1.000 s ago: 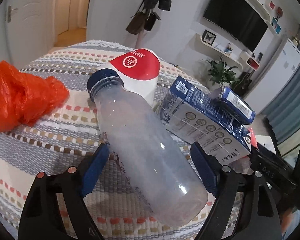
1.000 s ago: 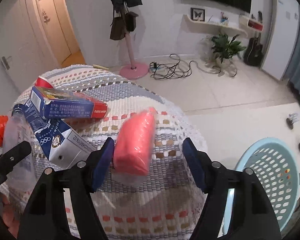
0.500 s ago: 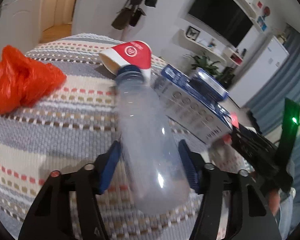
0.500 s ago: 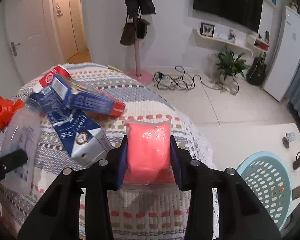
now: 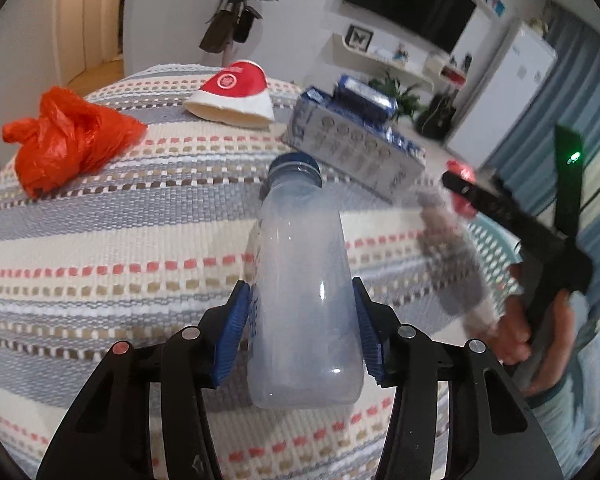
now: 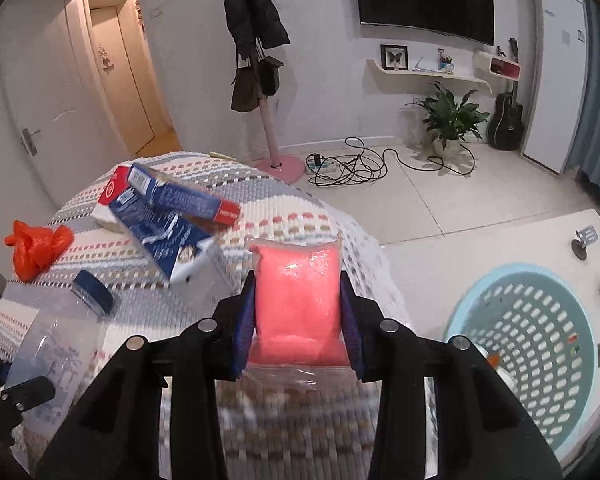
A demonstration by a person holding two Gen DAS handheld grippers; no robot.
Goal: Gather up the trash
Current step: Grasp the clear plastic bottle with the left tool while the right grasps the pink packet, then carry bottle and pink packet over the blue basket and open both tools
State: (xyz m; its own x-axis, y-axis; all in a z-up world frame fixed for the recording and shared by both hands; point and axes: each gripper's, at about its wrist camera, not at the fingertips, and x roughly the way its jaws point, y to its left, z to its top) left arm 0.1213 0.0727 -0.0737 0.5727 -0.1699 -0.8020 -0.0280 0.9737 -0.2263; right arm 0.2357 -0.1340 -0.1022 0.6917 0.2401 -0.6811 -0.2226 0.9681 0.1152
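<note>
A clear plastic bottle [image 5: 300, 240] with a blue cap lies lifted over the woven tablecloth, and my left gripper [image 5: 299, 292] is closing on its body, blue pads pressing both sides. The same bottle [image 6: 56, 340] shows at the lower left of the right wrist view. My right gripper [image 6: 298, 280] is shut on a pink packet [image 6: 298, 292] in clear wrap, held above the table's near edge. A pale blue perforated basket [image 6: 540, 340] stands on the floor to the right of the packet.
On the striped tablecloth [image 5: 100, 240] lie a crumpled red plastic bag [image 5: 60, 136], a tipped red-and-white paper cup [image 5: 236, 92] and two stacked blue cartons [image 5: 356, 148]. A hand [image 5: 516, 320] with the other gripper is blurred at the right. A coat stand [image 6: 268, 120] and cables lie beyond.
Both grippers closed, the left on the bottle and the right on the pink packet. Each then lifted its item and drew it back from the cartons toward the table edge.
</note>
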